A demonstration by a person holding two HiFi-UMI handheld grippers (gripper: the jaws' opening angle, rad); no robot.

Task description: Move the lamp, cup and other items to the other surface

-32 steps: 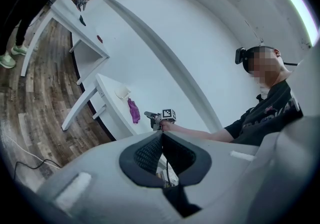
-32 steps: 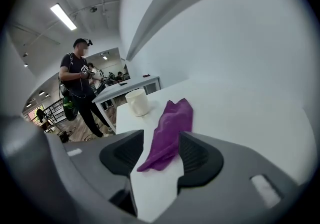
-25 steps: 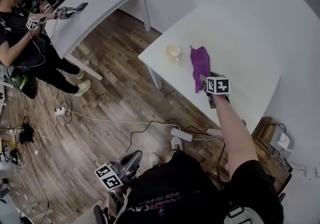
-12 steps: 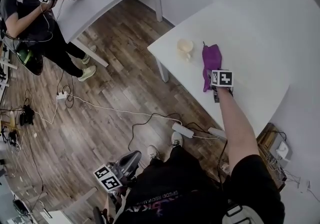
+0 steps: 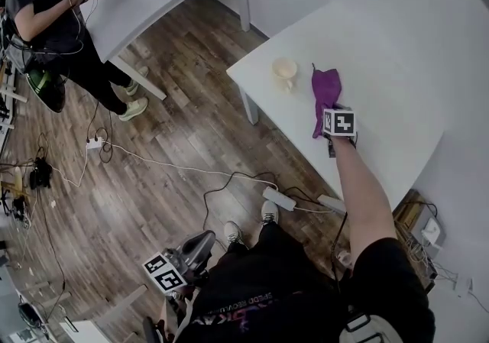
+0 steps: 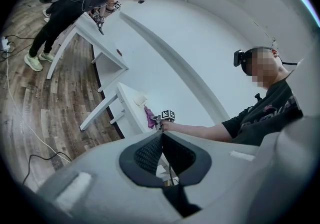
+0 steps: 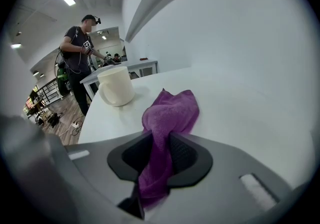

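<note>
Right gripper view showed the right gripper [image 7: 161, 154], spread a second earlier, having just closed on the purple cloth [image 7: 170, 113] lying beside the cup [image 7: 116, 86] on the white table [image 7: 240, 103]; left gripper [image 6: 161, 140] pressed together, seemingly empty.

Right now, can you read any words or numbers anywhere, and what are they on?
Nothing can be read for sure.
Shirt print: pale letters on a black shirt, too blurred to read.
Marker cubes: only black-and-white square patterns, no words.
Cup, purple cloth, table: no print seen.
</note>
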